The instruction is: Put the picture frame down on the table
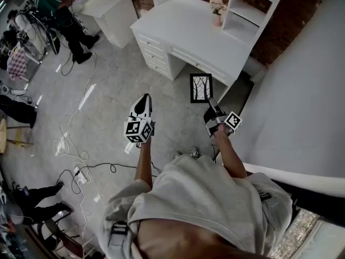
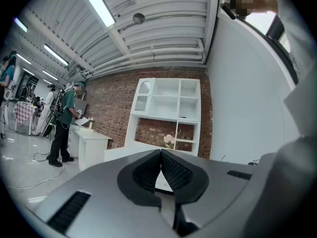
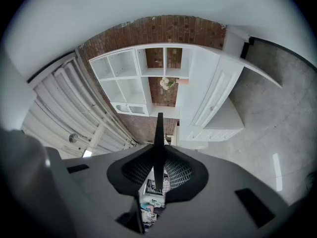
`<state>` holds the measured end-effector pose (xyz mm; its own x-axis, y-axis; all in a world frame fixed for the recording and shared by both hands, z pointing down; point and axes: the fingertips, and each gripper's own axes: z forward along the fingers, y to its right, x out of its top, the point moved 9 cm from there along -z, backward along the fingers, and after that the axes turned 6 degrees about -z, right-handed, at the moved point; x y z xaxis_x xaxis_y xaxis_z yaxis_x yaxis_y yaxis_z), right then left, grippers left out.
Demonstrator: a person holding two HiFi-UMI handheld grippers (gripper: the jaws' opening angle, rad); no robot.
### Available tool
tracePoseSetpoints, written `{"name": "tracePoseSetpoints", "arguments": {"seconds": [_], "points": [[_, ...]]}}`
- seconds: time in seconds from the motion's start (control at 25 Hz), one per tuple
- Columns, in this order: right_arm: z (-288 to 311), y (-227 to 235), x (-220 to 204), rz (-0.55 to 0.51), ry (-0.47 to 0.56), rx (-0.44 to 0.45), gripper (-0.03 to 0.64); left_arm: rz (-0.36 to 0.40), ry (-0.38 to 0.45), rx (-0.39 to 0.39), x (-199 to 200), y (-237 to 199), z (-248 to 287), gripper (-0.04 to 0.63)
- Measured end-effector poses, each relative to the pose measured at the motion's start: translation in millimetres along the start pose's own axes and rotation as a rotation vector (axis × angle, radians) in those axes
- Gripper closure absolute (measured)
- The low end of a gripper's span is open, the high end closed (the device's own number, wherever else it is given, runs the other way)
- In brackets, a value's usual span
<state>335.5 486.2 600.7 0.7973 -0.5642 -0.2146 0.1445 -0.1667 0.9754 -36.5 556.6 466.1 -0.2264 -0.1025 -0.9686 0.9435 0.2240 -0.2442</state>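
A black picture frame (image 1: 201,88) with a tree print hangs in the air just in front of the white desk (image 1: 183,26), held at its lower edge by my right gripper (image 1: 211,104). In the right gripper view the frame (image 3: 158,145) shows edge-on as a thin dark blade pinched between the jaws of my right gripper (image 3: 157,175). My left gripper (image 1: 143,106) hovers over the floor to the left, its jaws shut with nothing between them, pads (image 2: 148,172) touching where the left gripper (image 2: 160,168) closes.
A pink vase of flowers (image 1: 217,7) stands on the desk beside a white shelf unit (image 1: 250,7). A smaller white table (image 1: 110,9) stands at the left. Cables (image 1: 75,139) trail over the floor. People stand at the far left (image 1: 59,15).
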Motion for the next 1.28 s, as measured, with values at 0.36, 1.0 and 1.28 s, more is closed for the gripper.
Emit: {"name": "tracePoseSetpoints", "arguments": {"seconds": [0.36, 1.0, 1.28], "points": [[4.7, 1.1, 3.0, -0.006, -0.016, 0.007, 0.532, 0.001, -0.004, -0.001, -1.7, 2.9, 7.9, 0.578], [16.2, 11.5, 37.0, 0.021, -0.051, 0.014, 0.532, 0.005, -0.01, 0.019, -12.2, 41.5, 30.5, 0.578], [25.0, 16.4, 41.0, 0.029, -0.082, 0.026, 0.532, -0.007, -0.027, 0.041, -28.2, 53.1, 27.0, 0.578]]}}
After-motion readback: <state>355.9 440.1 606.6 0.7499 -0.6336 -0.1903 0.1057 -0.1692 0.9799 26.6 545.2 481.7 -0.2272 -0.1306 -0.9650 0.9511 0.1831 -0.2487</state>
